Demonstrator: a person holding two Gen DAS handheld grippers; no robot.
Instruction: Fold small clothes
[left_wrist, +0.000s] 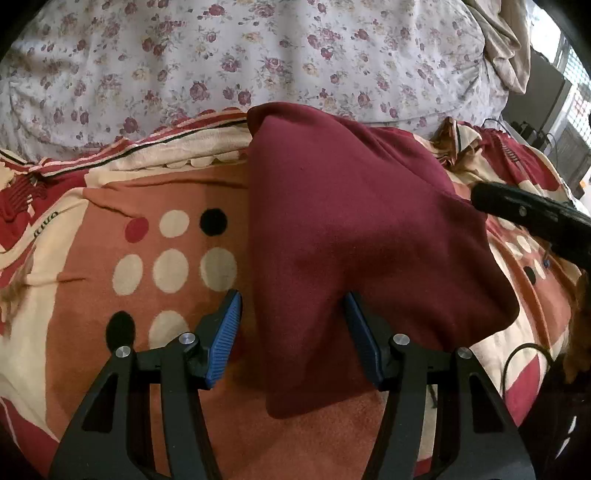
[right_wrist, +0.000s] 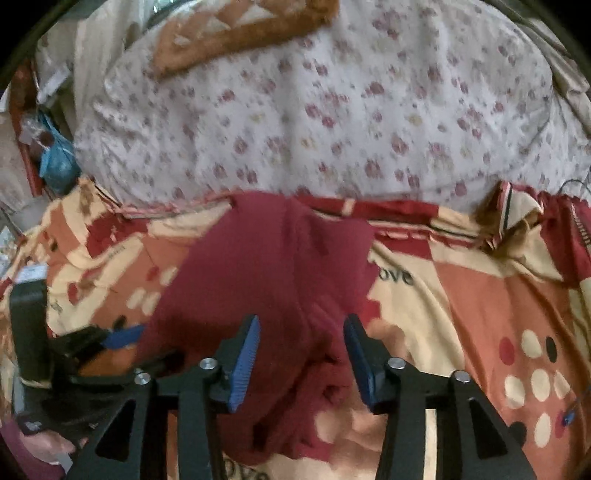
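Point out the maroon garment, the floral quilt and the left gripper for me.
maroon garment (left_wrist: 351, 221): left wrist view, middle of the cloth's top face.
floral quilt (left_wrist: 258, 55): left wrist view, flat printed part behind the garment.
left gripper (left_wrist: 291, 332): left wrist view, midway between its blue fingertips, jaws apart.

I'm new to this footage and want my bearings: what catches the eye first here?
The dark red garment stands out first, lying folded in the middle of a patterned blanket with cream and black dots. Behind it lies a white floral quilt. The left gripper has its blue pads open over the garment's near edge, and the right gripper is open above it too.
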